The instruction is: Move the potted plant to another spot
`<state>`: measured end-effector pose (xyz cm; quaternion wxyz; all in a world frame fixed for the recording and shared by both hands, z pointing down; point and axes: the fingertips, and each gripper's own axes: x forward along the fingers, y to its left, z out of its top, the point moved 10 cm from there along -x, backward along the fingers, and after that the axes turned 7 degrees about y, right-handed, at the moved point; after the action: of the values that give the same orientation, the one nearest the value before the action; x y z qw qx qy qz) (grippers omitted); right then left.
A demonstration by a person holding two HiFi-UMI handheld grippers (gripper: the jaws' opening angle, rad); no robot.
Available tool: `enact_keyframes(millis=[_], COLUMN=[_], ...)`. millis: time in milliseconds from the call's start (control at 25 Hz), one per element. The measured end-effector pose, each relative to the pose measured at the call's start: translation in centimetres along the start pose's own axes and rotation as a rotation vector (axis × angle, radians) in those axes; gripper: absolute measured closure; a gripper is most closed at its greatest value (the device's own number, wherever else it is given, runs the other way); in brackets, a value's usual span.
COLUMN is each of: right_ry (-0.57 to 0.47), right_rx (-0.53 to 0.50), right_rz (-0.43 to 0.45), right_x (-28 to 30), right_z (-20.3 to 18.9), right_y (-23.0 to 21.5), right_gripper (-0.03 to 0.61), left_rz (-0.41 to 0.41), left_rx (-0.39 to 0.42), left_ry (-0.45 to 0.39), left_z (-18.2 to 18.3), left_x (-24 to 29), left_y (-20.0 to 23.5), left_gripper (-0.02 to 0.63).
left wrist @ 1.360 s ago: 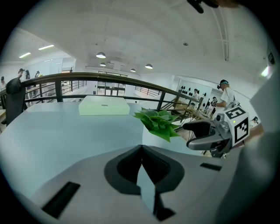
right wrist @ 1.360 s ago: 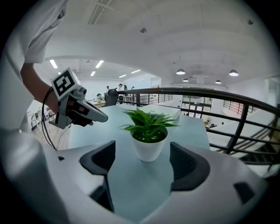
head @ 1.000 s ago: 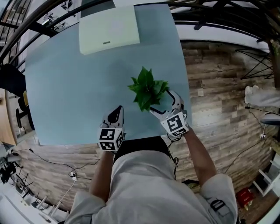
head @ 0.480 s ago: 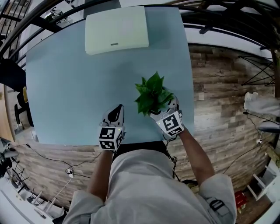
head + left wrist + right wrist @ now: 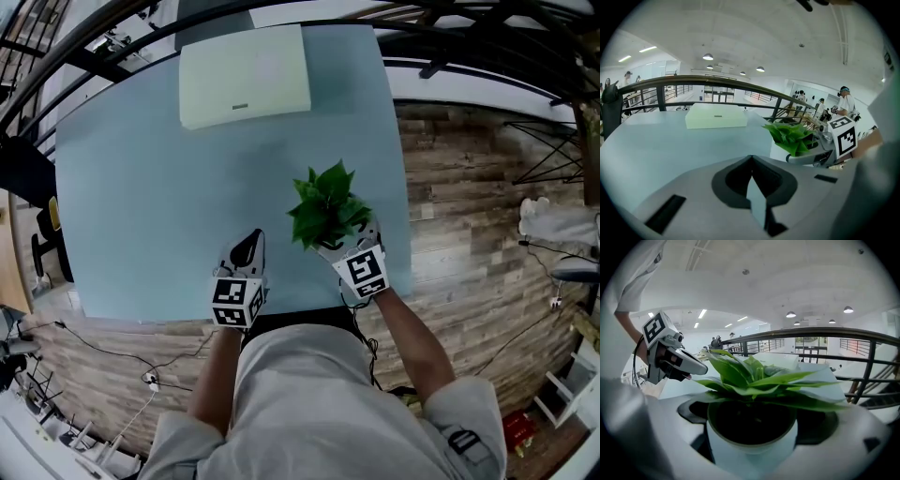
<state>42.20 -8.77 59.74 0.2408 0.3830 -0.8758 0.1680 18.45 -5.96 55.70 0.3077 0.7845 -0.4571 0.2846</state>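
The potted plant (image 5: 327, 206) is green-leaved in a white pot (image 5: 751, 448), the table (image 5: 141, 187) pale blue, the box (image 5: 244, 73) cream.

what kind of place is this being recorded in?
Probably a big open indoor hall or lab, perhaps on an upper level. A dark railing runs behind the pale blue table, loose cables trail over the wood-plank floor, and other people stand in the background under ceiling lights.

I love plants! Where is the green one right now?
In the head view, the plant stands near the table's front right edge, between the right tool's jaws, to the right of the left tool.
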Motion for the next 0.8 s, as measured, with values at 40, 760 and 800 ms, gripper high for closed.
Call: enact_keyframes(millis=[40, 760, 800], right_ry=[-0.007, -0.237, -0.243], right_rx=[0.005, -0.076, -0.097], right_rz=[-0.006, -0.074, -0.067], right_x=[-0.4, -10.4, -11.0], right_z=[0.1, 7.0, 7.4], right_y=[0.0, -0.7, -0.4], right_gripper=[0.034, 0.034, 0.034], left_rz=[0.000, 0.009, 0.014], left_rx=[0.005, 0.085, 0.080], left_ry=[-0.007, -0.244, -0.255], left_z=[0.2, 4.4, 4.4], left_x=[-0.2, -4.8, -5.3], left_y=[-0.3, -8.0, -8.3], left_gripper=[0.601, 0.601, 0.601])
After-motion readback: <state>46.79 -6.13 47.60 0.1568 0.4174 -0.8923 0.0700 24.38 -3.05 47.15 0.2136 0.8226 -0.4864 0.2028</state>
